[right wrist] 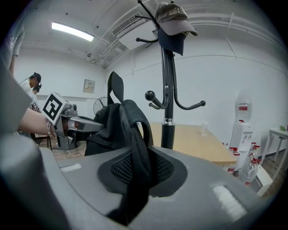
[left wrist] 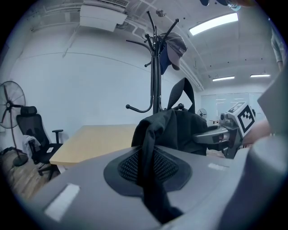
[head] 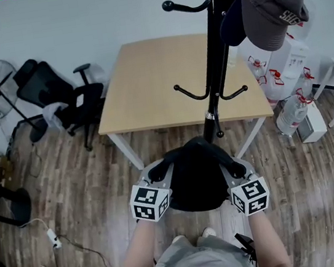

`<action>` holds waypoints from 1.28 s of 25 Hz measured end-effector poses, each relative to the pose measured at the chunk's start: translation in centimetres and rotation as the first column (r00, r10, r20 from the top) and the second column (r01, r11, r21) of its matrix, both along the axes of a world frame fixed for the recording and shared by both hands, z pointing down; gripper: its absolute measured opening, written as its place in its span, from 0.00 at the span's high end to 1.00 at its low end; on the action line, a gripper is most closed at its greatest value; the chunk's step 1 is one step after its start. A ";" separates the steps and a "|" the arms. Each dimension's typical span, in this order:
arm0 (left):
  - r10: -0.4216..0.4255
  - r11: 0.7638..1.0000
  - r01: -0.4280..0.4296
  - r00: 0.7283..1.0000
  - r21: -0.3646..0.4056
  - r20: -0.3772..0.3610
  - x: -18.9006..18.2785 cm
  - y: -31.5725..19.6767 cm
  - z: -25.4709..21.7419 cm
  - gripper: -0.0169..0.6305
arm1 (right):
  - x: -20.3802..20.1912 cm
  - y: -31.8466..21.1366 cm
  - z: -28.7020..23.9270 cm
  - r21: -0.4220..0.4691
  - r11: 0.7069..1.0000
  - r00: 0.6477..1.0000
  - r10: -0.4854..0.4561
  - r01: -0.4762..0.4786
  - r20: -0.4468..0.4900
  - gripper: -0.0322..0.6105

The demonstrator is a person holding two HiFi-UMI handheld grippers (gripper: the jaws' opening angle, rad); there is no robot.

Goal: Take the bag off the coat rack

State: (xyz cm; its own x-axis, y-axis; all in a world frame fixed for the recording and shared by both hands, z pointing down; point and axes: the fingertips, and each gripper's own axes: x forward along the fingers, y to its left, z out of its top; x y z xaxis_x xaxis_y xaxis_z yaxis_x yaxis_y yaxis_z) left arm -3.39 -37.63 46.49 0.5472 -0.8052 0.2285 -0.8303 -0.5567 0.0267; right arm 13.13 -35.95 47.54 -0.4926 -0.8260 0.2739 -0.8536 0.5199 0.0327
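**A:** Where's the black fabric backpack (head: 194,181) now?

**B:** Just in front of the black metal coat rack (head: 214,73), on the person's side of its pole. It's slung between both grippers and looks free of the hooks.

**A:** How is it held?

**B:** The left gripper (head: 158,172) has its jaws nearly closed, pinching one shoulder strap (left wrist: 148,170). The right gripper (head: 237,168) pinches the other strap (right wrist: 137,166) the same way.

**A:** How will it handle?

**B:** It's soft and slumping, and probably light. The straps are the best hold, though webbing may slip through a loose pinch.

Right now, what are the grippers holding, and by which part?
A black backpack, clear of the rack. The left gripper is shut on one strap, the right gripper on another strap.
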 end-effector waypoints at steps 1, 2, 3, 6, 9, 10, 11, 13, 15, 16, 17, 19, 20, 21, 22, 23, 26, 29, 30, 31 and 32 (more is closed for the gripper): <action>-0.003 1.000 0.003 1.000 0.007 0.006 -0.6 -0.1 -0.4 0.87 | -0.6 -0.1 -0.4 0.007 1.000 1.000 -0.002 0.002 0.003 0.86; -0.007 1.000 0.007 1.000 0.015 0.013 -1.2 -0.2 -0.9 0.87 | -1.2 -0.3 -0.8 0.014 1.000 1.000 -0.004 0.004 0.006 0.86; -0.012 1.000 0.011 1.000 0.023 0.020 -1.8 -0.2 -1.4 0.87 | -1.8 -0.4 -1.2 0.020 1.000 1.000 -0.007 0.007 0.008 0.86; -0.027 0.998 0.024 0.999 0.054 0.045 -3.4 -0.3 -3.0 0.87 | -3.5 -0.7 -2.5 0.046 0.999 1.000 -0.019 0.018 0.010 0.86; -0.044 0.995 0.037 0.996 0.087 0.073 -4.9 -0.4 -4.6 0.87 | -5.0 -1.0 -3.9 0.071 0.997 0.999 -0.029 0.028 0.013 0.86; -0.052 0.994 0.044 0.995 0.098 0.079 -5.4 -0.4 -5.1 0.87 | -5.5 -1.1 -4.4 0.079 0.996 0.999 -0.032 0.031 0.011 0.86; -0.063 0.993 0.054 0.995 0.108 0.083 -5.9 -0.4 -5.6 0.87 | -6.0 -1.2 -4.9 0.088 0.996 0.999 -0.037 0.036 0.008 0.86; -0.092 0.988 0.080 0.992 0.129 0.087 -6.9 -0.5 -6.7 0.87 | -7.0 -1.3 -6.0 0.108 0.993 0.999 -0.051 0.051 -0.005 0.86; -0.124 0.982 0.110 0.989 0.153 0.084 -8.0 -0.6 -7.8 0.87 | -8.0 -1.5 -7.2 0.134 0.989 0.997 -0.066 0.069 -0.025 0.86; -0.137 0.979 0.122 0.987 0.164 0.081 -8.4 -0.6 -8.4 0.87 | -8.5 -1.6 -7.7 0.146 0.986 0.997 -0.072 0.077 -0.033 0.86; -0.148 0.976 0.132 0.986 0.174 0.080 -8.8 -0.5 -8.8 0.87 | -8.9 -1.6 -8.3 0.157 0.984 0.996 -0.078 0.083 -0.039 0.86; -0.165 0.970 0.147 0.983 0.194 0.077 -9.6 -0.3 -9.7 0.87 | -9.6 -1.6 -9.2 0.175 0.980 0.995 -0.087 0.093 -0.046 0.86; -0.172 0.967 0.154 0.982 0.204 0.074 -10.0 -0.2 -10.1 0.87 | -10.0 -1.6 -9.7 0.183 0.978 0.995 -0.091 0.099 -0.049 0.86; -0.179 0.963 0.160 0.981 0.215 0.070 -10.3 -0.1 -10.6 0.87 | -10.3 -1.6 -10.2 0.192 0.976 0.994 -0.096 0.104 -0.053 0.86; -0.186 0.960 0.167 0.980 0.226 0.066 -10.7 0.0 -11.1 0.87 | -10.7 -1.6 -10.7 0.200 0.974 0.993 -0.099 0.109 -0.056 0.86; -0.193 0.956 0.174 0.979 0.238 0.062 -11.1 0.1 -11.6 0.87 | -11.1 -1.6 -11.3 0.207 0.972 0.993 -0.103 0.113 -0.059 0.86; -0.208 0.944 0.186 0.977 0.271 0.052 -12.1 0.2 -13.2 0.87 | -12.1 -1.6 -12.8 0.218 0.969 0.992 -0.108 0.119 -0.062 0.86; -0.216 0.933 0.192 0.975 0.303 0.048 -12.5 0.3 -14.7 0.87 | -12.5 -1.7 -14.2 0.224 0.966 0.990 -0.119 0.132 -0.072 0.86; -0.217 0.930 0.193 0.975 0.313 0.044 -12.6 0.3 -15.3 0.87 | -12.6 -1.7 -14.7 0.229 0.963 0.989 -0.125 0.140 -0.079 0.86; -0.219 0.926 0.194 0.975 0.324 0.041 -12.7 0.3 -15.9 0.87 | -12.7 -1.8 -15.3 0.236 0.960 0.988 -0.132 0.148 -0.086 0.87; -0.220 0.922 0.195 0.975 0.335 0.040 -12.8 0.3 -16.5 0.87 | -12.9 -1.8 -15.8 0.244 0.957 0.987 -0.136 0.154 -0.091 0.87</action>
